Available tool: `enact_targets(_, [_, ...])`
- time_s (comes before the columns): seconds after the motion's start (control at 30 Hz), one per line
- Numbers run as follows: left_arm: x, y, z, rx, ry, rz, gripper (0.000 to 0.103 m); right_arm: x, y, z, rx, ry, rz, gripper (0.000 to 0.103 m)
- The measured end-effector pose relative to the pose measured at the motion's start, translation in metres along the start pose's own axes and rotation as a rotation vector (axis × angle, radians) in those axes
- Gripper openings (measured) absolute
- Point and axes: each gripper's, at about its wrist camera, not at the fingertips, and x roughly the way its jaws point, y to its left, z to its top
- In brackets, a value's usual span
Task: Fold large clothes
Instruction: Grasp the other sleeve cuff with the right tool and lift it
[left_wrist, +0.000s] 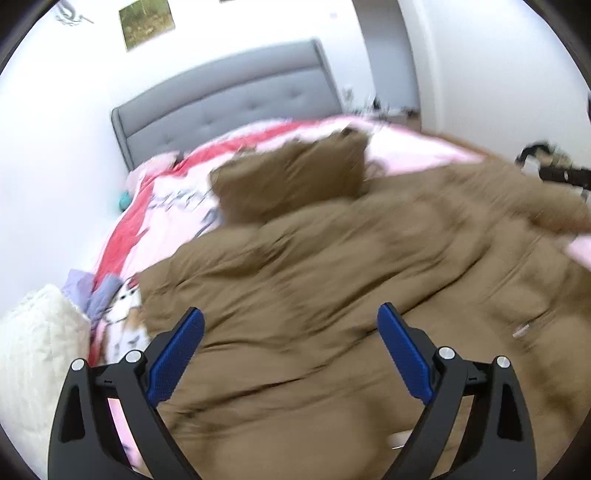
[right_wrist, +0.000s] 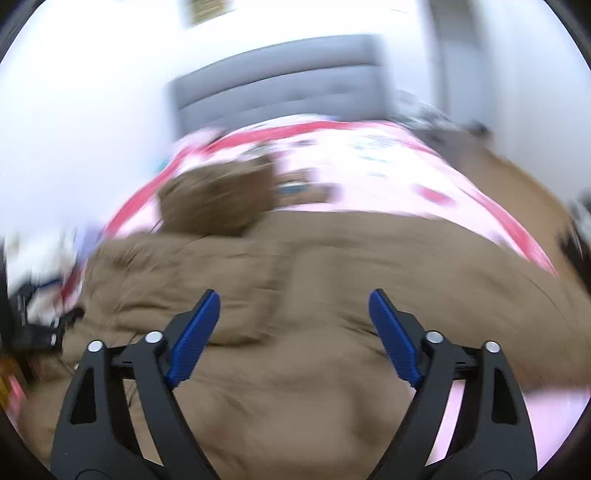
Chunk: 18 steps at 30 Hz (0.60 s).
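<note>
A large brown padded coat (left_wrist: 314, 266) lies spread across the bed, its hood or sleeve (left_wrist: 291, 181) bunched toward the headboard. It also fills the right wrist view (right_wrist: 314, 266), blurred by motion. My left gripper (left_wrist: 290, 317) is open and empty, hovering just above the coat's near part. My right gripper (right_wrist: 293, 299) is open and empty above the coat as well. The right gripper shows at the far right edge of the left wrist view (left_wrist: 554, 170).
The bed has a pink and red printed cover (left_wrist: 155, 206) and a grey padded headboard (left_wrist: 229, 99). A white fluffy pillow (left_wrist: 33, 354) and lilac cloth (left_wrist: 92, 291) lie at the left edge. Wooden floor (right_wrist: 524, 177) lies right of the bed.
</note>
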Motion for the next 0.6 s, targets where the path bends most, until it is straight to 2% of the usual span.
enact_targets(0.07, [-0.010,-0.026,0.008,-0.011,-0.019,-0.037,0.095,-0.025,-0.056,-0.005,0.114,-0.006,-0.101,0.081])
enact_targets(0.13, [-0.011,-0.052,0.016,-0.006,-0.018,-0.065,0.095,-0.049,-0.119,-0.014,0.226,0.001,-0.251,0.081])
enact_targets(0.23, [-0.011,-0.088,0.022,0.027,-0.037,-0.110,0.095,-0.078,-0.190,-0.029,0.393,-0.027,-0.376,0.082])
enact_targets(0.27, [-0.009,-0.102,0.021,0.054,-0.025,-0.130,0.095,-0.089,-0.218,-0.039,0.486,-0.052,-0.412,0.082])
enact_targets(0.33, [-0.005,-0.127,0.019,0.108,0.004,-0.151,0.095,-0.097,-0.258,-0.054,0.643,-0.075,-0.448,0.082])
enact_targets(0.43, [-0.004,-0.146,0.016,0.157,0.018,-0.163,0.095,-0.093,-0.306,-0.076,0.840,-0.107,-0.451,0.082])
enact_targets(0.5, [-0.005,-0.155,0.014,0.176,0.034,-0.177,0.095,-0.078,-0.321,-0.082,0.886,-0.076,-0.472,0.082])
enact_targets(0.6, [-0.004,-0.162,0.010,0.191,0.066,-0.177,0.095,-0.058,-0.330,-0.089,0.905,-0.023,-0.456,0.082])
